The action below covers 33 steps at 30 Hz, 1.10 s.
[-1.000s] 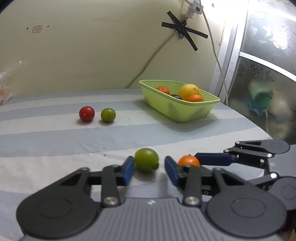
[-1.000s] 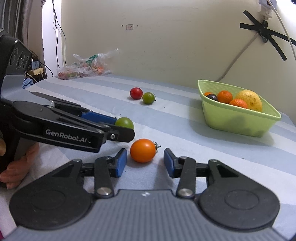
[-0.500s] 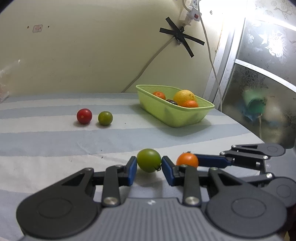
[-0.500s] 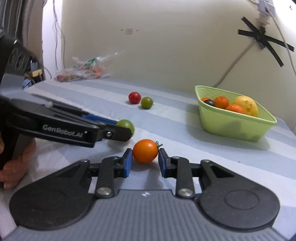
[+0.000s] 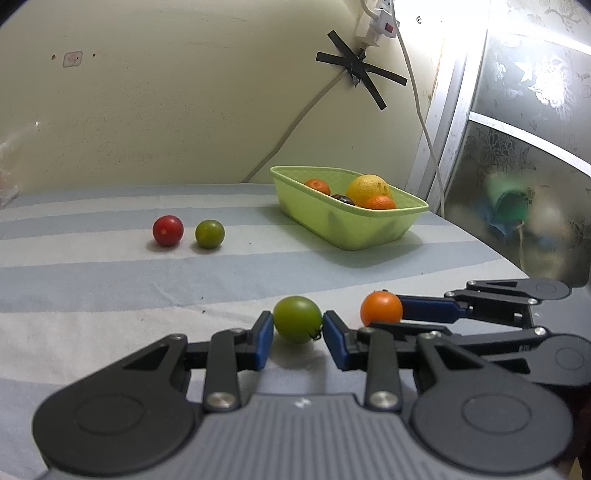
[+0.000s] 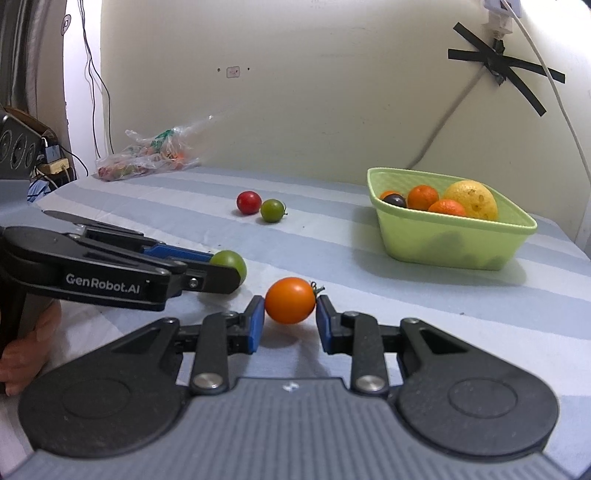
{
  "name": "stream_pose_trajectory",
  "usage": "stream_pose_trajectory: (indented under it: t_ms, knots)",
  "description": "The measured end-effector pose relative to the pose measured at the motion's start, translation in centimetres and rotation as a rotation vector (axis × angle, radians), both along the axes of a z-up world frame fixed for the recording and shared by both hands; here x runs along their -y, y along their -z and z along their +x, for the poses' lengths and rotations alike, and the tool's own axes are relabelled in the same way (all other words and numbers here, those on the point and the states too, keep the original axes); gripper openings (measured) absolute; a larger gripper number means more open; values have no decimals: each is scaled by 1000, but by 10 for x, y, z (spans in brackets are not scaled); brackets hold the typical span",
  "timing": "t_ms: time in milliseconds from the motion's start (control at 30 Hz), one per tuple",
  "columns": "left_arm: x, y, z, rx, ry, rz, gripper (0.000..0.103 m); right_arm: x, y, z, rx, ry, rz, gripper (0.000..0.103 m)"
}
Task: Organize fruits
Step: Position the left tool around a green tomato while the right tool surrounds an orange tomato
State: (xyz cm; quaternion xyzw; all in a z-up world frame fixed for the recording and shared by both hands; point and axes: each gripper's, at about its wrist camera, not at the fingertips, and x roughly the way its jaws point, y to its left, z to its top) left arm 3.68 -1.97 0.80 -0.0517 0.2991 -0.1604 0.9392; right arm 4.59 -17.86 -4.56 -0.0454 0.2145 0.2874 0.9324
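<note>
Left gripper [image 5: 297, 334] clamped on round green tomato [image 5: 297, 319], right gripper [image 6: 290, 323] just closed onto round orange tomato [image 6: 290, 300], both near striped cloth [image 5: 110, 277], light-green plastic basket [image 5: 351, 229] far right

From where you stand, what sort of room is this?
Probably a lived-in home room, not a lab. A striped cloth covers the table, a green basket holds fruit, a power strip is taped to the plain wall, and a plastic bag sits at the back.
</note>
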Motion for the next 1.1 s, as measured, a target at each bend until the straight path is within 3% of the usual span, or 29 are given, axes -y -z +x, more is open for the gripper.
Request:
stream_pose_trajectory:
  t_ms: [1100]
  knots:
    - [0,1,1,1,7,-7,30,1,-1,-2,5,-2,12,33]
